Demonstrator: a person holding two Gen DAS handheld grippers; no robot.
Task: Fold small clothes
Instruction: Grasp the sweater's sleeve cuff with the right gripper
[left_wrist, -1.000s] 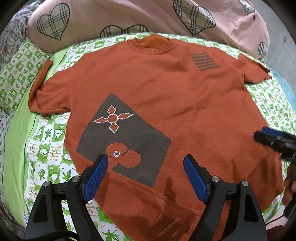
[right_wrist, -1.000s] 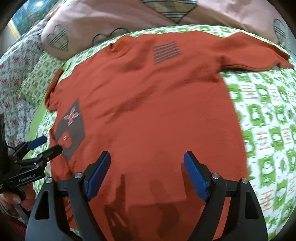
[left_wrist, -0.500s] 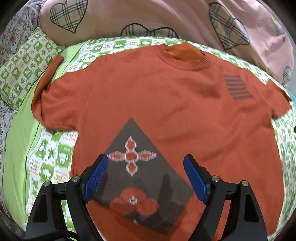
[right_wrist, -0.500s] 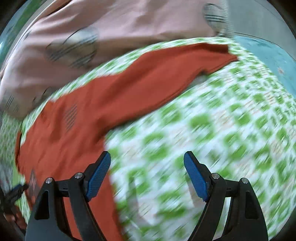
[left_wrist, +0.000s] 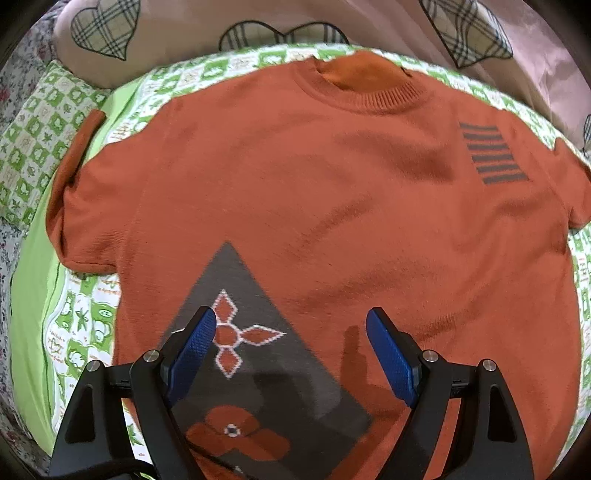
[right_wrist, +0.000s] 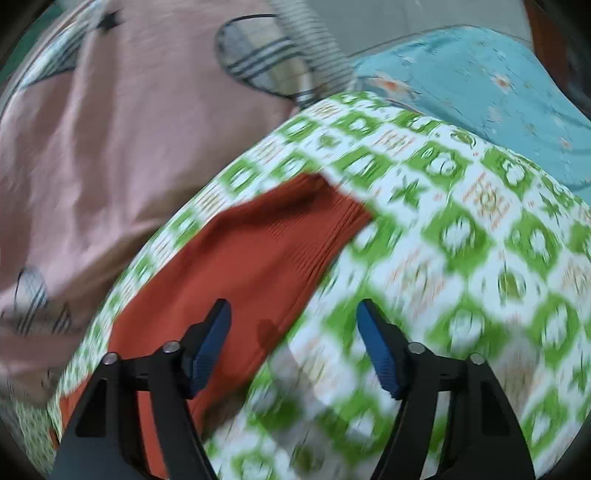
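Orange sweater (left_wrist: 332, 206) flat on green-check bedsheet (right_wrist: 461, 258), pink quilt (right_wrist: 110, 129) behind; both grippers' fingers spread, empty

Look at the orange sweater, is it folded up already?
No, the orange sweater lies spread flat on the green patterned sheet, with both sleeves out to the sides.

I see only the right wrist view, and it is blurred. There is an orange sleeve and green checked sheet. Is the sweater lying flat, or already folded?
Observer: The orange sweater lies flat, front up, unfolded.
Operator: Is the left gripper holding it?
Observer: No. The left gripper is open above the grey patch, near the hem.
Operator: And the other sleeve?
Observer: The far sleeve lies spread toward a green checked pillow.
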